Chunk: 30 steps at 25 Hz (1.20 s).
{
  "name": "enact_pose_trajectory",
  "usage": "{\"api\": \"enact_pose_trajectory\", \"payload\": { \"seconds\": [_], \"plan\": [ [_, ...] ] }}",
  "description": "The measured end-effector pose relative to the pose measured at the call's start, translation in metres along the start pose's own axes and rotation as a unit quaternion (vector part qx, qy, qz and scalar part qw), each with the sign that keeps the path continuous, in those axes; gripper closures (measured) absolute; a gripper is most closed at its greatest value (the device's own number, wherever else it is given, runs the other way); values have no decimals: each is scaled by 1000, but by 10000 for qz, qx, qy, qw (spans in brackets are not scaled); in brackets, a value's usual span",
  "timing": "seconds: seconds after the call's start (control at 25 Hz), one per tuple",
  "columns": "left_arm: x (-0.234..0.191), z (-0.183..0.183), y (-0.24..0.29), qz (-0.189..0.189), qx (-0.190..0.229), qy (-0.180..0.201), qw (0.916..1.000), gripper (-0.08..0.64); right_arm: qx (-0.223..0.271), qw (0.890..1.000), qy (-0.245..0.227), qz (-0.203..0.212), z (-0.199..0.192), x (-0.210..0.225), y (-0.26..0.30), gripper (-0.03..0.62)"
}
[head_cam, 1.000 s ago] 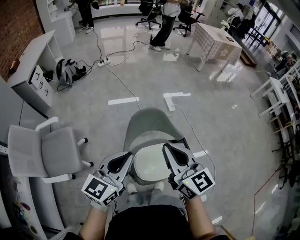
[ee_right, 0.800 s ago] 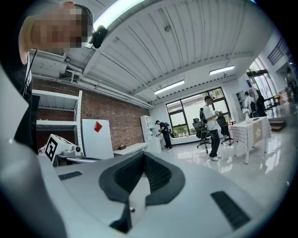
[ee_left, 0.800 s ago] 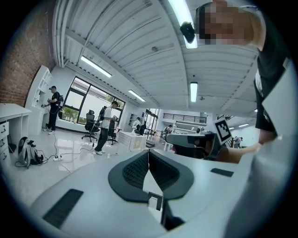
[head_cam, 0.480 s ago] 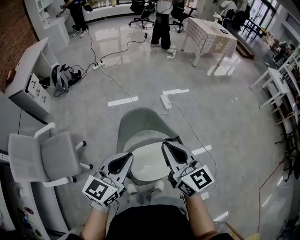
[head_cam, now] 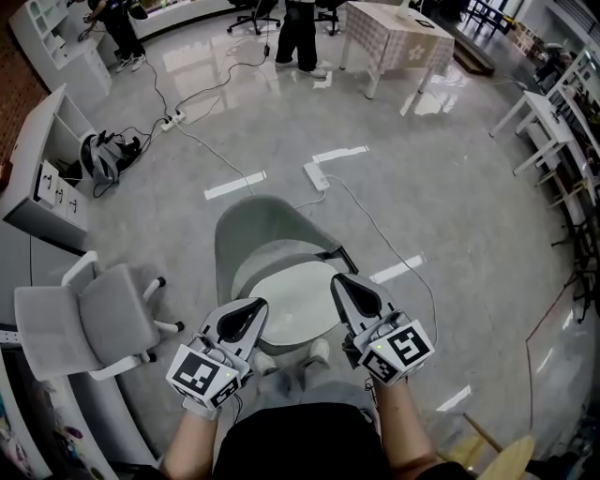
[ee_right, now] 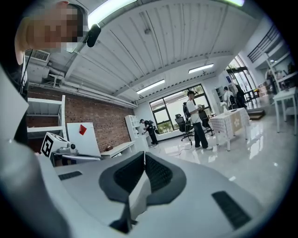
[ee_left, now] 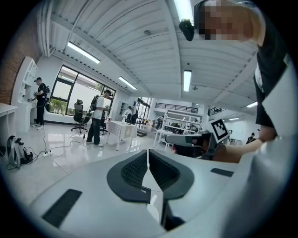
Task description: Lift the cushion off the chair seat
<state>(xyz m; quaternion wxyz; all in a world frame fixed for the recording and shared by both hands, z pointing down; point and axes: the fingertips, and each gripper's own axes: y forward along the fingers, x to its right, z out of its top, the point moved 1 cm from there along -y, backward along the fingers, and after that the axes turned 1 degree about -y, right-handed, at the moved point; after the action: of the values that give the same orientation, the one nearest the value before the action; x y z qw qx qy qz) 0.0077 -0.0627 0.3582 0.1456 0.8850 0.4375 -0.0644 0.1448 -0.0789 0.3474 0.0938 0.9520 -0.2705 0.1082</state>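
In the head view a pale oval cushion (head_cam: pixel 292 305) lies on the seat of a grey chair (head_cam: pixel 258 234) just in front of me. My left gripper (head_cam: pixel 255 306) hovers at the cushion's left edge and my right gripper (head_cam: pixel 339 281) at its right edge. In the left gripper view the left gripper (ee_left: pixel 148 153) has its dark jaws pressed together with nothing between them. The right gripper (ee_right: pixel 143 155) is shut and empty too. Both point out across the room, and neither gripper view shows the cushion.
A second grey armchair (head_cam: pixel 84 323) stands to the left beside a white shelf unit (head_cam: pixel 47 178). A backpack (head_cam: pixel 98 155), cables and a power strip (head_cam: pixel 316 176) lie on the floor. Behind are a cloth-covered table (head_cam: pixel 394 28) and a standing person (head_cam: pixel 300 28); white tables (head_cam: pixel 562 103) line the right.
The head view has swung, so the chair and cushion sit slightly further left and up in the picture. Both grippers still flank the cushion, jaws shut throughout.
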Motion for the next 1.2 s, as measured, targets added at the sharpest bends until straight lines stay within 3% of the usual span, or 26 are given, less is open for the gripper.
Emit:
{"api": "enact_pose_trajectory", "payload": {
  "seconds": [0.28, 0.6, 0.92, 1.2],
  "plan": [
    [10, -25, 23, -189, -446, -52, 9988, 545, -285, 9980, 322, -471, -37, 43, -26, 580],
    [14, -63, 35, -265, -953, -113, 9950, 545, -893, 9898, 586, -938, -117, 89, -48, 528],
    [9, -93, 29, -63, -1342, -211, 9907, 534, -1518, 9755, 1134, -1122, -207, 115, -55, 482],
    [-1, -115, 14, 254, -1567, -341, 9867, 488, -2074, 9531, 1876, -1156, -287, 121, -52, 413]
  ]
}}
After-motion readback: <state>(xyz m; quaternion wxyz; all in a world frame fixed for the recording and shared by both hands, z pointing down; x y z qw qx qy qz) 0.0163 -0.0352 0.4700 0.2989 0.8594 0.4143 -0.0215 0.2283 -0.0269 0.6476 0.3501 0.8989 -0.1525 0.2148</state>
